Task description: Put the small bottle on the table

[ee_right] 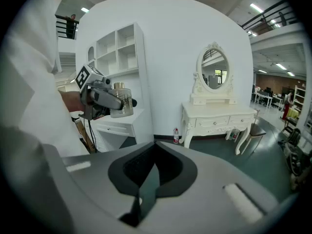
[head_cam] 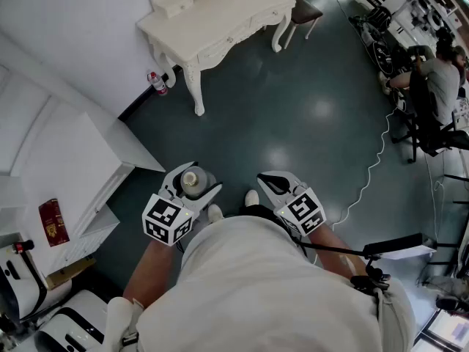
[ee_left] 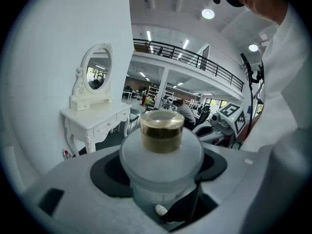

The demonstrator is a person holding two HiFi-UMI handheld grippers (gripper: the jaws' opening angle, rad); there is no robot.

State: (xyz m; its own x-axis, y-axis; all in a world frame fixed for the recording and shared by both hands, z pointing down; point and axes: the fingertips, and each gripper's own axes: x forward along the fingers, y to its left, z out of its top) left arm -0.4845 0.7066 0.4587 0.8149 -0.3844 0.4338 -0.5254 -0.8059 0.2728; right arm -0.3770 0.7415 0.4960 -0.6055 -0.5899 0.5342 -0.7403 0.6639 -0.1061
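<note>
One dark teal floor [head_cam: 308,101] fills most of the head view. Against the white wall at the left stands a white shelf unit [ee_right: 119,52] with open compartments above and a drawer below; nothing can be made out inside the compartments. Further along the same wall stands a white carved desk [head_cam: 220,13] with curved legs. It carries an oval mirror [ee_right: 213,69] in a white frame, and a dark-seated stool [head_cam: 304,12] is tucked at its far end. A person seated in a black chair [head_cam: 436,79] is well apart, at the right edge of the room, and a white coiled cable [head_cam: 370,167] trails over the floor near them.

The left gripper [head_cam: 207,177] is clamped on the small frosted glass bottle [ee_left: 161,155]. Its jaws stand wide around the round body, with the dark pads against both sides. The bottle is upright, in the air above the floor and well short of the desk. It has a broad shoulder and a shiny gold cap, and the frosting hides whatever is inside it. The right gripper [head_cam: 267,180] hangs beside it with its jaws together and nothing between them.

A small clear plastic bottle with a red label [head_cam: 157,83] stands on the floor just beside a desk leg. A red packet [head_cam: 52,221] lies on the white surface at the lower left.
</note>
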